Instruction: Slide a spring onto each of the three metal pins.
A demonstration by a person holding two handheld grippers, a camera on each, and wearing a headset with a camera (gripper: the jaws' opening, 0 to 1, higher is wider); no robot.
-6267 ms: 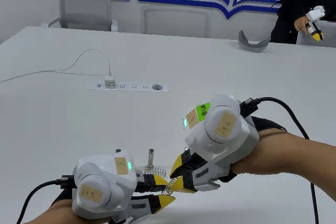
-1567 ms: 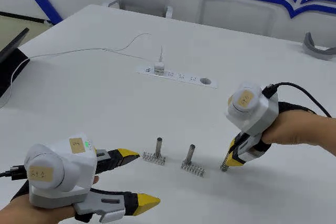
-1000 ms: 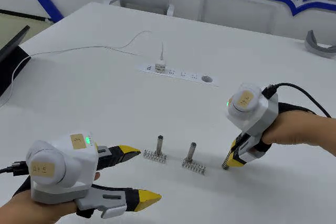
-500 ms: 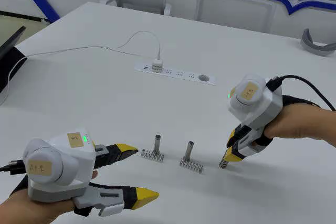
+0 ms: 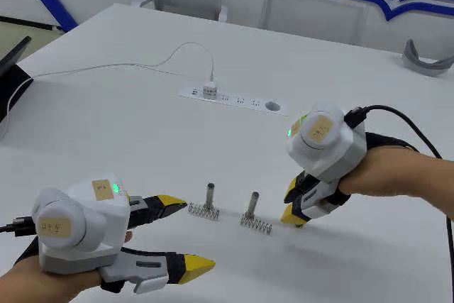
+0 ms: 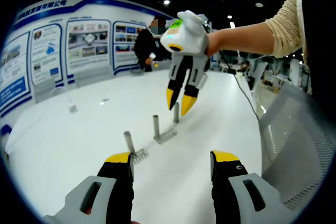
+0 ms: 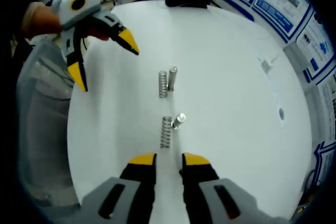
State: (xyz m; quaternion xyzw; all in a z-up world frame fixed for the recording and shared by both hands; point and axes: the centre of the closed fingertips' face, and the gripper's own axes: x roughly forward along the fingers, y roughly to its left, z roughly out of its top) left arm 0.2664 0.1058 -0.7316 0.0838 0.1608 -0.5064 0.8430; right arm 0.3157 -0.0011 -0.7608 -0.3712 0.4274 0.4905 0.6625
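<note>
Two springs [image 5: 203,211] lay beside pins [image 5: 210,193] | left gripper [image 6: 170,156] spread wide, empty | right gripper [image 7: 169,158] jaws slightly apart | best: pinch a spring end, hold it straight.

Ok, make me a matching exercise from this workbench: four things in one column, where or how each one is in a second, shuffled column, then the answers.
Column one
1. white-and-yellow left gripper
2. white-and-yellow right gripper
3. thin steel coil spring nearer the left gripper
4. long white power strip

Column two
A. lying flat beside an upright metal pin
B. jaws wide apart, nothing between them
C. far across the white table, white plug in it
D. tips pointing down at the table, by the end pin

Pairs: 1-B, 2-D, 3-A, 4-C
</note>
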